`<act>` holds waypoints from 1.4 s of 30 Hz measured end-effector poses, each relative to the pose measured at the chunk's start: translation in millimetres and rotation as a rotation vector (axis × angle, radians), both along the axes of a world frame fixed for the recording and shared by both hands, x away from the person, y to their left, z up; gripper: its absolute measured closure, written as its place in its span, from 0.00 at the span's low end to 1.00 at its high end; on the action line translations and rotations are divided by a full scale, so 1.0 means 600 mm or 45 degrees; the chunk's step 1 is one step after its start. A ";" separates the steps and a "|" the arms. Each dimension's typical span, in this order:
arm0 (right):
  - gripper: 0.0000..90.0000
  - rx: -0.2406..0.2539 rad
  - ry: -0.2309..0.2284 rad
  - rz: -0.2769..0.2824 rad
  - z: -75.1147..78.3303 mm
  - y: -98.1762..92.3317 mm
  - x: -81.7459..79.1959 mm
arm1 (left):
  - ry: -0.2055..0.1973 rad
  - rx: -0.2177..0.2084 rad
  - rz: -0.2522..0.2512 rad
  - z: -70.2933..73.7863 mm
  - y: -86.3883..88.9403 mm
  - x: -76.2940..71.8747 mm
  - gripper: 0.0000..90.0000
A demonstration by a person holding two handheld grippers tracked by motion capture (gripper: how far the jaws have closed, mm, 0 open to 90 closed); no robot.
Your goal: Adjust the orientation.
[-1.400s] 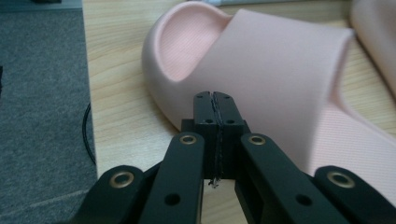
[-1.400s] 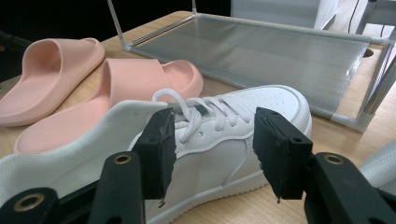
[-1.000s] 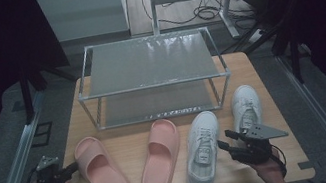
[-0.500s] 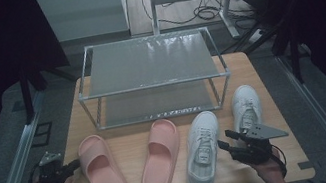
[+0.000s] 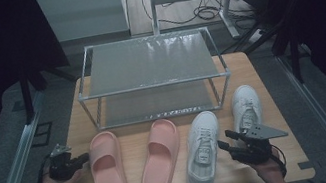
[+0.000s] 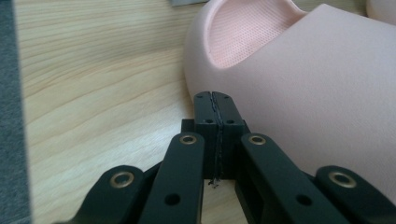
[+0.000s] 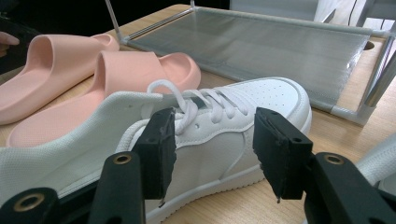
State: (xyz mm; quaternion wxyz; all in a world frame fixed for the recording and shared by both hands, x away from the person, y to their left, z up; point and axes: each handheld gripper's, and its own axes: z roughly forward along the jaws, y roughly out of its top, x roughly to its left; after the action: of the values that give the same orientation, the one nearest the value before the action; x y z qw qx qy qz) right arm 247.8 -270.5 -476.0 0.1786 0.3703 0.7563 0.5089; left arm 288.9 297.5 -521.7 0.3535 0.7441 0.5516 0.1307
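Left gripper point(image 6: 215, 100) pressed together on nothing, tips just beside the flank of the outer pink slipper point(image 6: 299, 88), low over the wooden table point(image 6: 102, 70). Right gripper point(image 7: 212, 149) spread wide, pointed at the side of the nearer white sneaker point(image 7: 233, 126), pads on neither side of it yet, nothing pinched.

Seen from above: left gripper point(image 5: 83, 159) at the table's left edge against the outer pink slipper point(image 5: 108, 169); second pink slipper point(image 5: 161, 155) beside that; then the nearer white sneaker point(image 5: 203, 150), with the right gripper point(image 5: 224, 141) just off its side; farther white sneaker point(image 5: 246, 107) at the far right, partly behind the gripper's grey plate. All four in a row, toes toward the shoe rack point(image 5: 148, 63).

Shoe rack standing at the back of the table point(image 5: 259, 74), both mesh shelves bare.

Progress, judged from the layout: likely putting the footwear on the rack, barely begun. Nothing lifted, nothing shelved. Left to do: opening the left jaws, gripping a slipper, closing the right on the sneaker, carrying each pair over.
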 end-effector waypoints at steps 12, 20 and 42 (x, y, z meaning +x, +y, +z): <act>0.55 -0.004 0.008 0.001 -0.003 0.000 0.001 | 0.005 0.007 -0.043 -0.005 -0.034 0.025 0.99; 0.55 -0.001 0.003 -0.007 -0.003 -0.002 0.001 | -0.036 -0.033 -0.042 0.012 -0.022 -0.003 0.98; 0.55 -0.004 -0.001 -0.009 -0.001 0.000 -0.001 | -0.085 -0.017 -0.220 0.045 -0.079 -0.110 1.00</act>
State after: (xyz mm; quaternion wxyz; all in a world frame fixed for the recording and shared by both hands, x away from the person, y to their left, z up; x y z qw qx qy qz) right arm 247.1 -270.4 -476.7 0.1812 0.3723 0.7557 0.5074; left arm 222.7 249.9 -494.6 0.3867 0.7817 0.4741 0.1208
